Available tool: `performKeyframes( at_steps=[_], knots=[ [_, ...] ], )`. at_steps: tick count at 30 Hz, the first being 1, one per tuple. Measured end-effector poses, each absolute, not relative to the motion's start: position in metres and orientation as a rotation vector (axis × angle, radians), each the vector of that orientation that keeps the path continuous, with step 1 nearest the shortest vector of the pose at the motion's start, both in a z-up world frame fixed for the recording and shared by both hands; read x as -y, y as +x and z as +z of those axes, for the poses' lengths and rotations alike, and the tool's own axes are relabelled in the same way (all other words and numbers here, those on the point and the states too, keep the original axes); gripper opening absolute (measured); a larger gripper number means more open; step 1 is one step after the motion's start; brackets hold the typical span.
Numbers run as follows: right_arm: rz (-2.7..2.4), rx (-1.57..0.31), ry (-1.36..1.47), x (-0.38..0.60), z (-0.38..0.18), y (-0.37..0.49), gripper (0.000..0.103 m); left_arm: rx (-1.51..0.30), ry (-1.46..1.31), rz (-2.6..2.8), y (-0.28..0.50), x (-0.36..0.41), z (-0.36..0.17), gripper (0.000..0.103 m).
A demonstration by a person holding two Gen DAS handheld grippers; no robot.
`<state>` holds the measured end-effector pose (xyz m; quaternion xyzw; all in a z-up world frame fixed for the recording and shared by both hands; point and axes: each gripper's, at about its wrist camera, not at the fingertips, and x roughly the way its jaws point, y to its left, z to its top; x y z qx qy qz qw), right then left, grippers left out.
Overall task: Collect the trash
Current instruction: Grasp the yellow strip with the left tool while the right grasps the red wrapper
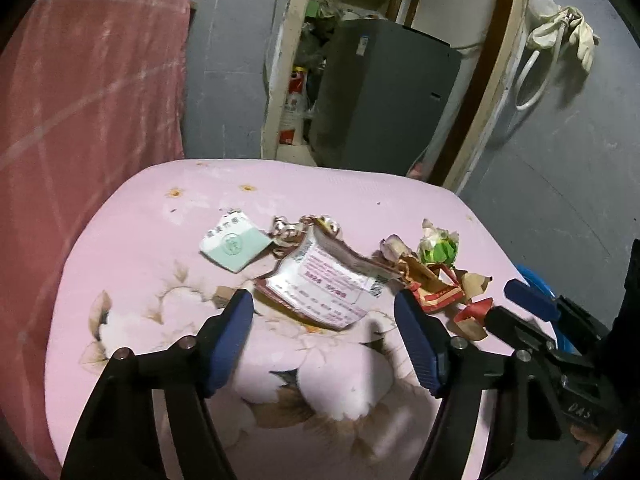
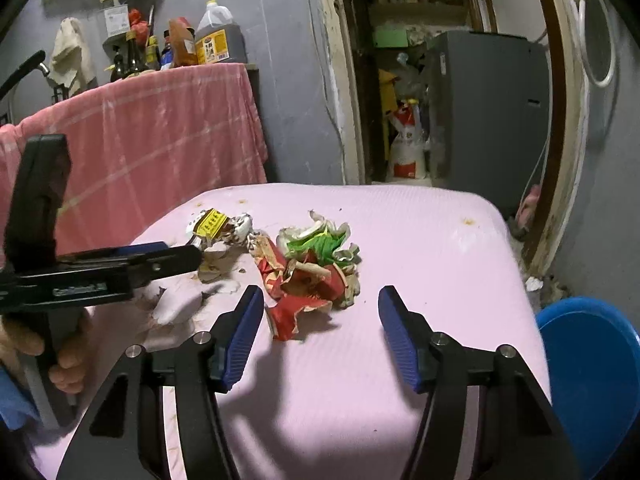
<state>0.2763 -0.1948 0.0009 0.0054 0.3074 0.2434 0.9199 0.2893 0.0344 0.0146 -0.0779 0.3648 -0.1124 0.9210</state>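
Note:
A heap of trash lies on the pink flowered tabletop (image 1: pixel 160 240). In the left wrist view my left gripper (image 1: pixel 322 304) stands open, its blue pads flanking the near end of a white printed wrapper (image 1: pixel 332 284) without pressing on it. A mint-and-white packet (image 1: pixel 234 244) lies to the left, a crumpled green wrapper (image 1: pixel 438 250) to the right. In the right wrist view my right gripper (image 2: pixel 320 300) is open just in front of torn red wrappers (image 2: pixel 304 284), with the green wrapper (image 2: pixel 324 244) behind them. A yellow-labelled packet (image 2: pixel 212 222) lies further left.
A blue basin (image 2: pixel 592 364) sits low beside the table's right edge. A pink checked cloth (image 2: pixel 160 132) hangs over a counter at the left, with bottles (image 2: pixel 216 40) on top. Behind the table a doorway holds a grey appliance (image 1: pixel 384 96) and bags.

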Motion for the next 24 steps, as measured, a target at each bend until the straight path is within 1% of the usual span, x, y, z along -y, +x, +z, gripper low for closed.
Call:
performKeyframes(
  at_steps=[7,8,9,10,12,13,15,16,18,19,20,21,24],
  knots=[
    [0.517,-0.663,0.017,0.193,-0.004,0.280,0.058,-0.766,-0.153,-0.211,0.298,-0.026,0.011,0.067],
    [0.519,-0.667,0.022,0.194,-0.005,0.281,0.058,-0.769,-0.155,-0.207,0.299,-0.025,0.010,0.065],
    [0.521,-0.672,0.030,0.195,-0.006,0.282,0.058,-0.772,-0.154,-0.198,0.300,-0.024,0.009,0.058],
    [0.523,-0.675,0.036,0.196,-0.006,0.283,0.058,-0.776,-0.150,-0.190,0.301,-0.023,0.009,0.055],
    [0.534,-0.678,0.044,0.197,-0.006,0.284,0.058,-0.783,-0.140,-0.172,0.302,-0.021,0.008,0.042],
    [0.539,-0.678,0.045,0.197,-0.007,0.284,0.058,-0.784,-0.133,-0.157,0.302,-0.021,0.007,0.038],
    [0.547,-0.677,0.045,0.196,-0.007,0.284,0.058,-0.779,-0.122,-0.142,0.300,-0.020,0.007,0.028],
    [0.550,-0.676,0.043,0.196,-0.006,0.284,0.058,-0.773,-0.118,-0.140,0.298,-0.020,0.007,0.025],
    [0.555,-0.674,0.037,0.195,-0.007,0.283,0.058,-0.757,-0.106,-0.128,0.293,-0.020,0.008,0.014],
    [0.561,-0.673,0.035,0.194,-0.007,0.283,0.058,-0.749,-0.106,-0.125,0.290,-0.021,0.009,0.012],
    [0.564,-0.675,0.033,0.194,-0.007,0.283,0.058,-0.739,-0.108,-0.124,0.287,-0.022,0.010,0.007],
    [0.565,-0.676,0.031,0.193,-0.007,0.284,0.058,-0.728,-0.106,-0.120,0.284,-0.023,0.012,0.005],
    [0.569,-0.686,0.021,0.190,-0.008,0.286,0.057,-0.714,-0.088,-0.107,0.278,-0.023,0.013,0.002]
  ],
)
